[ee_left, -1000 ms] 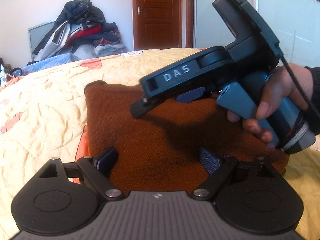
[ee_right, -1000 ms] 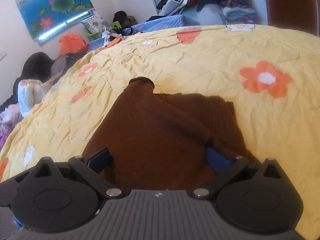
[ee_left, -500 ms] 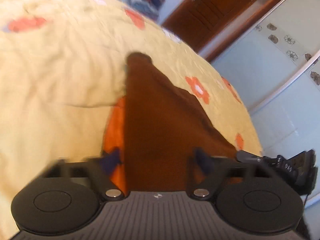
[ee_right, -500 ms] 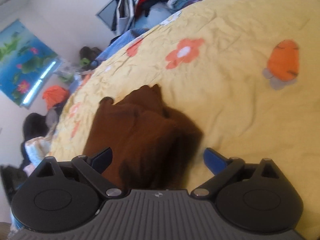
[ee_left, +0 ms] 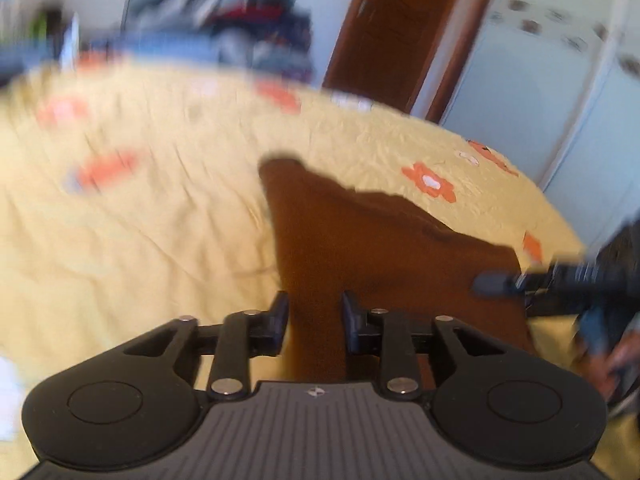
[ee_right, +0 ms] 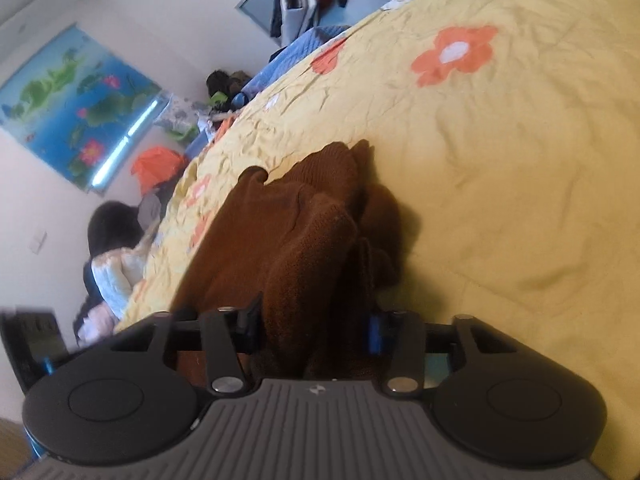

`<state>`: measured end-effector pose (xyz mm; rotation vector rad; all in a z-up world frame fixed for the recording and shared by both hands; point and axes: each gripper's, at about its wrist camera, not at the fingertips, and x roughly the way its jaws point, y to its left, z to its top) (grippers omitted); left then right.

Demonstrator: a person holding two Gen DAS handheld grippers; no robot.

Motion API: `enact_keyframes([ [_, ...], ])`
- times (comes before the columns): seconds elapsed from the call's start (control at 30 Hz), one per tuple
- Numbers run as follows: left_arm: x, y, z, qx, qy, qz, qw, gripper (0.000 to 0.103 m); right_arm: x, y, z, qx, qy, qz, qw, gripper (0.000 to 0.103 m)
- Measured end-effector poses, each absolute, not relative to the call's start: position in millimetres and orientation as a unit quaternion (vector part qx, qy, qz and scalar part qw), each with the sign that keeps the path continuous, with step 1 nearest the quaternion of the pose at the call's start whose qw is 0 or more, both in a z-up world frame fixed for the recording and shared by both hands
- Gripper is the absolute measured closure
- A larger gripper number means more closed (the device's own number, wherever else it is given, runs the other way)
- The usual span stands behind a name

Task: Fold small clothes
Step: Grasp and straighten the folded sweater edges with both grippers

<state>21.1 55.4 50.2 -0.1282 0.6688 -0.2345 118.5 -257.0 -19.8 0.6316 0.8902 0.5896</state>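
A brown knitted garment (ee_left: pixel 380 240) lies on the yellow flowered bedspread (ee_left: pixel 160 220). My left gripper (ee_left: pixel 314 316) has its jaws closing, and a strip of the garment's near edge fills the narrow gap, touching both pads. In the right wrist view the garment (ee_right: pixel 288 224) is bunched into thick folds. My right gripper (ee_right: pixel 314 328) is closing too, with that bunch pressed between its pads. The right gripper (ee_left: pixel 520 280) also shows blurred at the right edge of the left wrist view, at the garment's far corner, with a hand behind it.
A pile of clothes (ee_left: pixel 248 12) sits past the bed's far edge, beside a brown door (ee_left: pixel 392 28) and pale wardrobe panels (ee_left: pixel 540 80). A blue flower poster (ee_right: pixel 76 100) hangs on the wall. Dark and white bundles (ee_right: pixel 112 256) lie beside the bed.
Both grippers' jaws have narrowed from wide open onto the brown garment. The garment went from lying flat to lifted and bunched. The right gripper left the middle of the left wrist view for its right edge.
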Motion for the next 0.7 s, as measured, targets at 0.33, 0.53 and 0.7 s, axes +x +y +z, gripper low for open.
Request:
enact_keyframes([
  [0.33, -84, 23, 18, 0.132, 0.270, -0.120, 0.946, 0.024, 15, -254, 47, 0.241, 0.381, 0.336, 0.827, 0.025],
  [0.53, -57, 24, 9, 0.081, 0.300, -0.095, 0.946, 0.067, 31, -213, 19, 0.162, 0.446, 0.312, 0.823, 0.053],
  [0.7, -61, 31, 5, 0.040, 0.306, -0.106, 0.945, 0.091, 35, -230, 35, 0.150, 0.422, 0.317, 0.836, 0.086],
])
